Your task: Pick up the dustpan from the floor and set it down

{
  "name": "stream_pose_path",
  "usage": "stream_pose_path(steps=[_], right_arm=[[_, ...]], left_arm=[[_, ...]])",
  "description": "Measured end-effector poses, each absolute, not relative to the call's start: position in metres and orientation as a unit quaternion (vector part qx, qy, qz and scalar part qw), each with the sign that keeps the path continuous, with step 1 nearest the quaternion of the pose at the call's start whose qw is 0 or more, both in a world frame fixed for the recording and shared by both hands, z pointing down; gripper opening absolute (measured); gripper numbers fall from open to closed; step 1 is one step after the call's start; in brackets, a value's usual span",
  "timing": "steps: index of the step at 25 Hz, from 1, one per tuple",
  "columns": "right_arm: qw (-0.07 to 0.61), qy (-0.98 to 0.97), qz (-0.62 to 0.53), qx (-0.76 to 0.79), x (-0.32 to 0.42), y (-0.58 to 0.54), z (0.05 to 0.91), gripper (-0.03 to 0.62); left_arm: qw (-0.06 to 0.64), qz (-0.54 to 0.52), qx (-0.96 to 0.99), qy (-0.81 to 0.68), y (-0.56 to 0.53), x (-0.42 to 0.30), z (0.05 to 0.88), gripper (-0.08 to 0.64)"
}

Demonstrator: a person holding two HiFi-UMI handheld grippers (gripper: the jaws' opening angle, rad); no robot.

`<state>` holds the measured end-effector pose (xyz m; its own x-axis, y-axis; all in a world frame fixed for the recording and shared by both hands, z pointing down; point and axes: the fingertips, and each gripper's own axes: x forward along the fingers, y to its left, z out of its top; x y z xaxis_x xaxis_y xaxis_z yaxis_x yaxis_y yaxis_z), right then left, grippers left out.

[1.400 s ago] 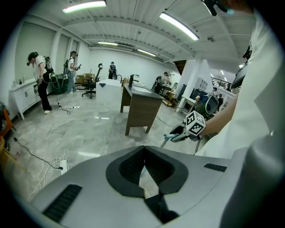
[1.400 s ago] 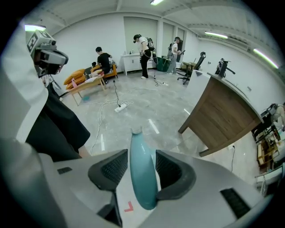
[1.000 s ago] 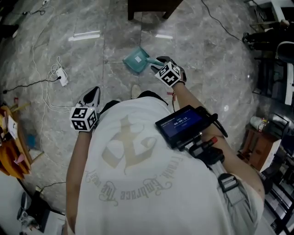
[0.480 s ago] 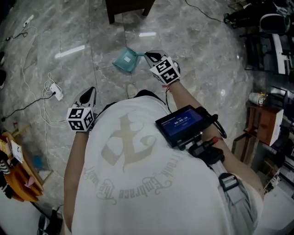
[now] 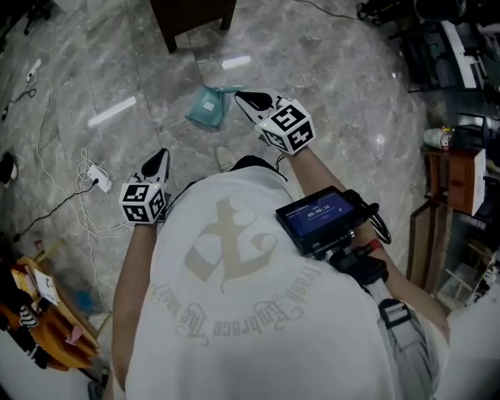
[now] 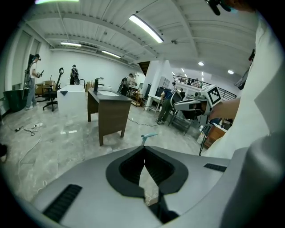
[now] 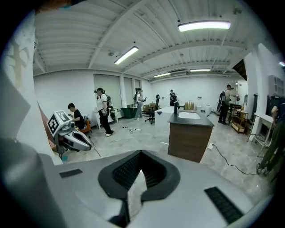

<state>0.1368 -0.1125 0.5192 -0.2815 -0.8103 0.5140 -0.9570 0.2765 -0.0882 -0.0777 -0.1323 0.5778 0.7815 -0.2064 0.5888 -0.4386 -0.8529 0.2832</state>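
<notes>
Fingers (image 7: 124, 174) of our right gripper (image 5: 244, 98) were clenched tight, having just drawn shut. Its own view showed only floor (image 7: 142, 133) past them, with no teal between the pads. Our left gripper (image 5: 162, 154), at eight o'clock from it, was likewise clenched on nothing. Just beyond the right tips, at nine o'clock, lay the dustpan (image 5: 205, 107). The left gripper view showed its handle (image 6: 148, 135) well clear of the right gripper, though in the head view it came close to the tips. We judged the dustpan to be resting on the floor, as a finished set-down would leave it. Farther out, at twelve o'clock, stood a desk (image 5: 191, 19).

That scene fitted two stages: a grab at the handle that had closed on air, or a dustpan already set down and let go. We could not settle which. Either way, the jaws would have had to part again, square to that thin handle, before they could carry anything.
</notes>
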Motion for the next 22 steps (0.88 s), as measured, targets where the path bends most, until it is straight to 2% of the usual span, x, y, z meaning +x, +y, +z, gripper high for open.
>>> stream_pose_path(steps=[9,22], right_arm=[[0.148,-0.767,0.207,0.59,0.13,-0.062,0.507,0.017],[0.136,-0.755,0.214,0.605,0.126,-0.018,0.51,0.017]], left_arm=[[0.195,0.281,0.929,-0.139,-0.106,-0.063,0.574,0.012],[0.187,0.287,0.933,-0.111,-0.07,-0.058,0.575,0.012]])
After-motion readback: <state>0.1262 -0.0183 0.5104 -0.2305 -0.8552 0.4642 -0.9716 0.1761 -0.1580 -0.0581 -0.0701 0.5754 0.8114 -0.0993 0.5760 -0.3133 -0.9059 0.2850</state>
